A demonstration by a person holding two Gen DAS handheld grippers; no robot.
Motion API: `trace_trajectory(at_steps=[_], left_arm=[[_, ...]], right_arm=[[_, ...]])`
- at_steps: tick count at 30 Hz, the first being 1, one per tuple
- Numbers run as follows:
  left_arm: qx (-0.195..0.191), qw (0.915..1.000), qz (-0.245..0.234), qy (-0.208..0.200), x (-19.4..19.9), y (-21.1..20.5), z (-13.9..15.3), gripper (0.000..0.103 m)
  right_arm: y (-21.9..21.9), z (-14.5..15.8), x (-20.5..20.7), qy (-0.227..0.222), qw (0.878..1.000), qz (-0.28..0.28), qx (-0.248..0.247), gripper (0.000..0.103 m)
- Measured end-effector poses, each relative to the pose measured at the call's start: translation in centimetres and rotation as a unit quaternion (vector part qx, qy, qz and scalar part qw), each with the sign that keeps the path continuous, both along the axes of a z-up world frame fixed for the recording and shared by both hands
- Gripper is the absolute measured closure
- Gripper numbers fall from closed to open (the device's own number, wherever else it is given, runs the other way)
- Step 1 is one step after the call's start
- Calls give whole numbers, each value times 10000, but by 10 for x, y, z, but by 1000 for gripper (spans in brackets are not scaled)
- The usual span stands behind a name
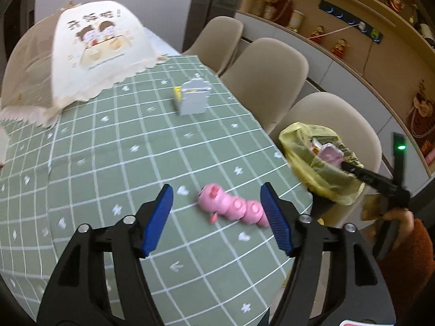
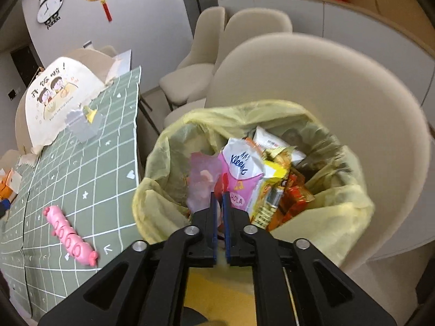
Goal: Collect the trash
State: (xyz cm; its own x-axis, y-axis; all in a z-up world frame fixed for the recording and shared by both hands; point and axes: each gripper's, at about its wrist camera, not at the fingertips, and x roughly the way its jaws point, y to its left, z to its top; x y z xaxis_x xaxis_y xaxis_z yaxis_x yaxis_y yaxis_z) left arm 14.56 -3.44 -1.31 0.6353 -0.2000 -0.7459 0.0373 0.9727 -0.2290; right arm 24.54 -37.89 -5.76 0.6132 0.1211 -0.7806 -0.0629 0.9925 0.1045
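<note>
Green checked tablecloth [image 1: 136, 141], left claw [image 1: 216, 214] wide open above it, right claw [image 2: 220, 198] slightly parted, empty, tilted over trash bag [image 2: 152, 163]

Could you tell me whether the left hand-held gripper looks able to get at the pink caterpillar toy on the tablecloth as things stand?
Probably yes. The left hand-held gripper is open, and the pink caterpillar toy lies on the green checked tablecloth right ahead between its fingers, with nothing over it. The yellow trash bag sits off to the side.
</note>
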Motion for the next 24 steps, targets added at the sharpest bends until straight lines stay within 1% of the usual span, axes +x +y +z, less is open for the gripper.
trace_trajectory(at_steps=[1,2,4,5,7,10,14,17,18,20,22,24], left_arm=[[28,10000,28,-33,-5,-1,0,35],[53,9999,31,-81,-10,-2,0,35],[54,9999,-6,-163,-17,-5,3,27],[44,9998,-40,-199,-21,-7,4,25],[73,9995,-131,-264,-28,-11,7,24],[283,9981,-355,-417,-39,-19,12,24],[558,9953,-587,-530,-55,-24,12,24],[596,9950,-596,-531,-69,-23,12,24],[600,9949,-596,-555,-73,-23,13,24],[658,9940,-582,-652,-83,-26,17,24],[849,9926,-464,-731,-89,-28,21,24],[1045,9911,-317,-763,-91,-31,24,24]], right_arm=[[2,9,-10,-158,9999,1,32,66],[3,18,-18,-302,9995,24,85,61],[10,34,-38,-606,9980,118,150,58],[14,41,-46,-701,9974,141,121,56],[22,54,-64,-882,9958,205,146,56],[31,66,-89,-979,9937,360,399,56],[47,71,-121,-1009,9924,441,554,56],[61,67,-143,-933,9923,478,655,56],[66,65,-149,-897,9926,507,647,56],[79,61,-163,-830,9936,605,476,56],[92,60,-176,-871,9937,689,160,56],[99,59,-184,-928,9929,742,-34,56]])
